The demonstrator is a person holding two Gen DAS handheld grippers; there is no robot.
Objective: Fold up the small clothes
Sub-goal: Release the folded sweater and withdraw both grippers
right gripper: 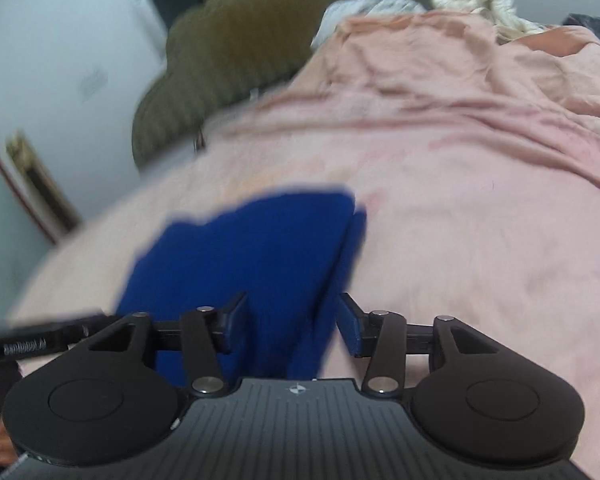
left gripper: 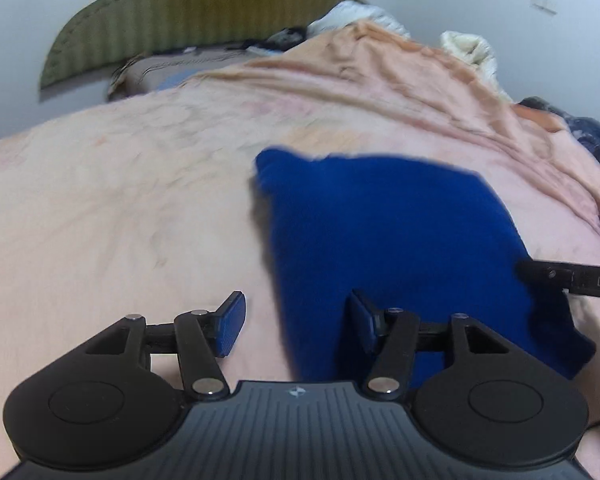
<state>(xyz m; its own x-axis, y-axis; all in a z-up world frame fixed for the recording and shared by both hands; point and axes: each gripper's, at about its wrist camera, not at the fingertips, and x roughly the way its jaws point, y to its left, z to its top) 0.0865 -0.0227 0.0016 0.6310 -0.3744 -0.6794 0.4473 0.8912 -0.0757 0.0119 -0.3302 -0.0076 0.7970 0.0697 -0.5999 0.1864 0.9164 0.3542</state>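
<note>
Blue cloth (left gripper: 384,240) lay flat on the pink bed cover (left gripper: 120,208), seemingly spread for a fold. Left gripper (left gripper: 296,326) and right gripper (right gripper: 290,326) hung above its near edge, jaws apart and holding nothing (both views blurred), probably poised to pinch corners.

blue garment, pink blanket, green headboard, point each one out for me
blue garment (left gripper: 380,220): left wrist view, middle of the cloth.
pink blanket (left gripper: 120,200): left wrist view, bare stretch left of the garment.
green headboard (left gripper: 204,12): left wrist view, centre of its ribbed face.
</note>
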